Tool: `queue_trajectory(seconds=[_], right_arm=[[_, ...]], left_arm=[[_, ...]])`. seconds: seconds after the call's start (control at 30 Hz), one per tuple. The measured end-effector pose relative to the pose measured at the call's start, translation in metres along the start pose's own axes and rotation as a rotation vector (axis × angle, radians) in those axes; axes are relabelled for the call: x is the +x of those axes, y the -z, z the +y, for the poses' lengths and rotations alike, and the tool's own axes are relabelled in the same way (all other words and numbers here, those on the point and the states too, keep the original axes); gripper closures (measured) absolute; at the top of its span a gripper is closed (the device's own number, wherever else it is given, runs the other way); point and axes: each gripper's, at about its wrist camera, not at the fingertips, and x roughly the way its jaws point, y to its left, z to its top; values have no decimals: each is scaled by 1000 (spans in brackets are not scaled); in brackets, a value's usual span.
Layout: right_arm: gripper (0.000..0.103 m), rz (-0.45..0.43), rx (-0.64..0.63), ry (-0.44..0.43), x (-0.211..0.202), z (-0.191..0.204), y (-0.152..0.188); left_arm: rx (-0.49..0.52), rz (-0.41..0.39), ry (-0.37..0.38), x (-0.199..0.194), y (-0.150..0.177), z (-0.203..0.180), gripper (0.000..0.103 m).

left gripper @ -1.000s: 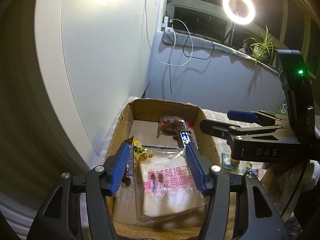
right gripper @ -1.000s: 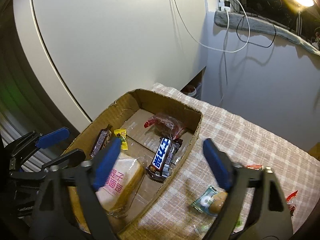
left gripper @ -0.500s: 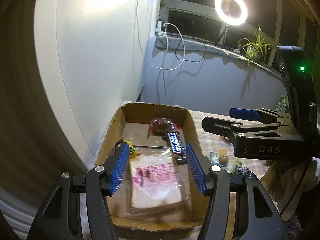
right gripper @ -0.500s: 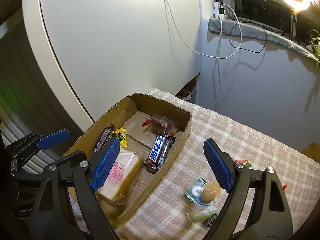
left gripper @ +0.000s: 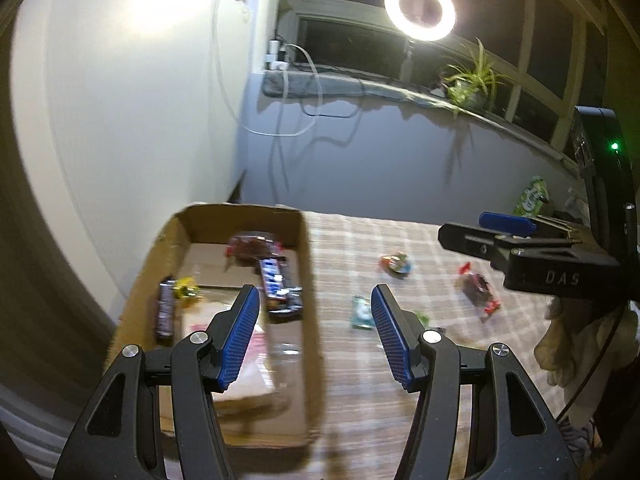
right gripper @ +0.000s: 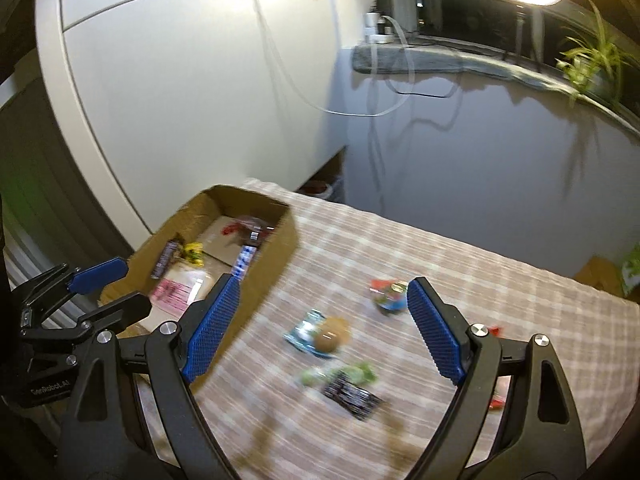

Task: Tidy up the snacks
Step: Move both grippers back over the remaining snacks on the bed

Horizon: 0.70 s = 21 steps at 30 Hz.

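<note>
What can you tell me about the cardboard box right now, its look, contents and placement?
The cardboard box is a brown, shallow, open-topped tray with worn, uneven walls. It sits on the checked tablecloth at the table's left end, near the white wall. Inside lie a bagged bread slice with pink print, a blue-lettered chocolate bar, a dark bar, a yellow candy and a reddish-brown wrapped snack. Neither gripper touches it; motion blur hides finer detail.

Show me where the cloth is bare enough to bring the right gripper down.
Bare cloth lies between the cardboard box and the blue packet, and beyond the red-and-blue candy toward the wall. It is crowded around the black packet and green wrapper.
</note>
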Motion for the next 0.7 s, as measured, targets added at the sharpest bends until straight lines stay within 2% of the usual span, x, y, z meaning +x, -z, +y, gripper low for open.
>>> queue_trajectory(seconds=[0.4,0.7], right_arm=[[15,19,80,89,-36,-83,39],[15,63,166,114,-35,-137,65]], left_arm=[[37,78,106,25,19,-53,46],[76,132,138,47,24,-84,49]])
